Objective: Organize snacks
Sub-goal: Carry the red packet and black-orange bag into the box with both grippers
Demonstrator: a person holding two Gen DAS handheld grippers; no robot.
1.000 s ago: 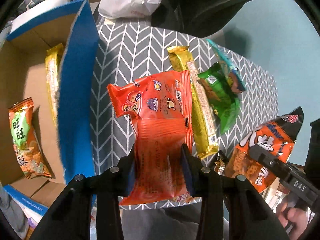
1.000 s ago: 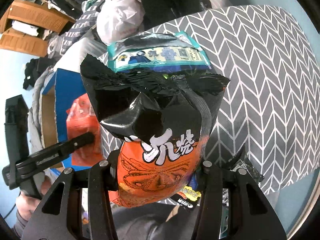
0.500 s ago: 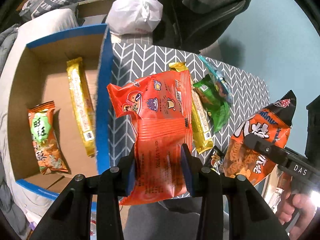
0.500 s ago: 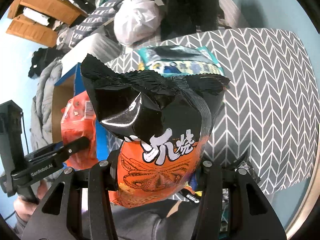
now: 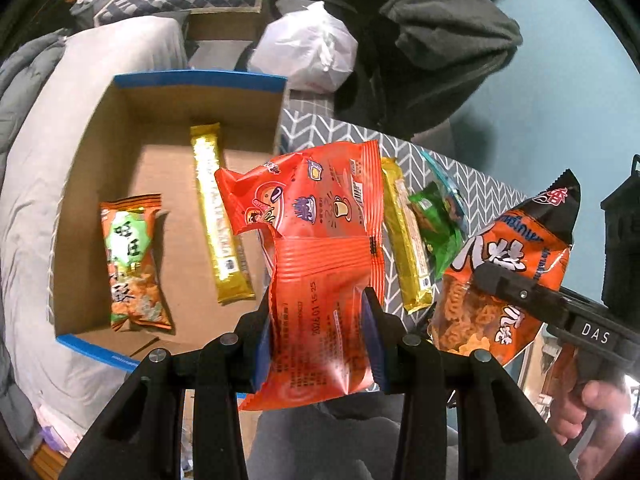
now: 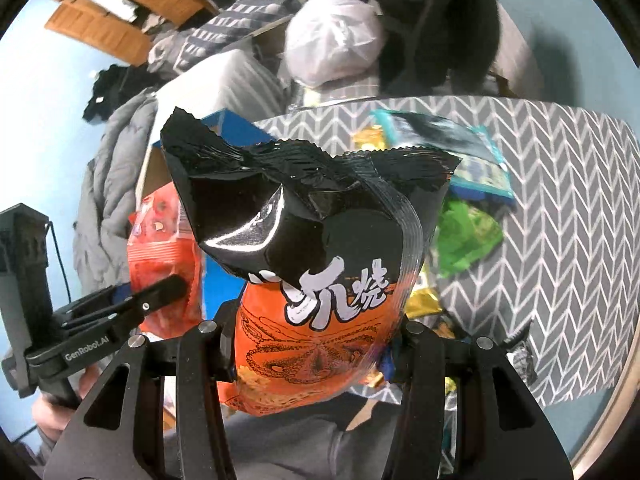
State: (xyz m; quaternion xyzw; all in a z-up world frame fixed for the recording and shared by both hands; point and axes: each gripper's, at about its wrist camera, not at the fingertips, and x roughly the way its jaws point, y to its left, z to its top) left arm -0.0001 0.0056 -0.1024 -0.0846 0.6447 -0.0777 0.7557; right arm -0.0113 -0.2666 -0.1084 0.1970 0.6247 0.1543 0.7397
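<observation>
The left gripper (image 5: pixel 318 334) jaws clamp a glossy red-orange foil snack packet (image 5: pixel 316 248); the right gripper (image 6: pixel 310 344) jaws clamp a crinkled black-and-orange chip bag (image 6: pixel 316 248)

Left gripper (image 5: pixel 316 336), pointing steeply downward, jaws clamped on a red packet (image 5: pixel 316 248) held in the air. Right gripper (image 6: pixel 312 344), also angled downward, jaws clamped on an orange-and-black bag (image 6: pixel 320 272), to the right of the red packet. A hand (image 5: pixel 592 412) grips the right gripper's handle.

Two downward wrist views, shared table (image 5: pixel 320 140)
</observation>
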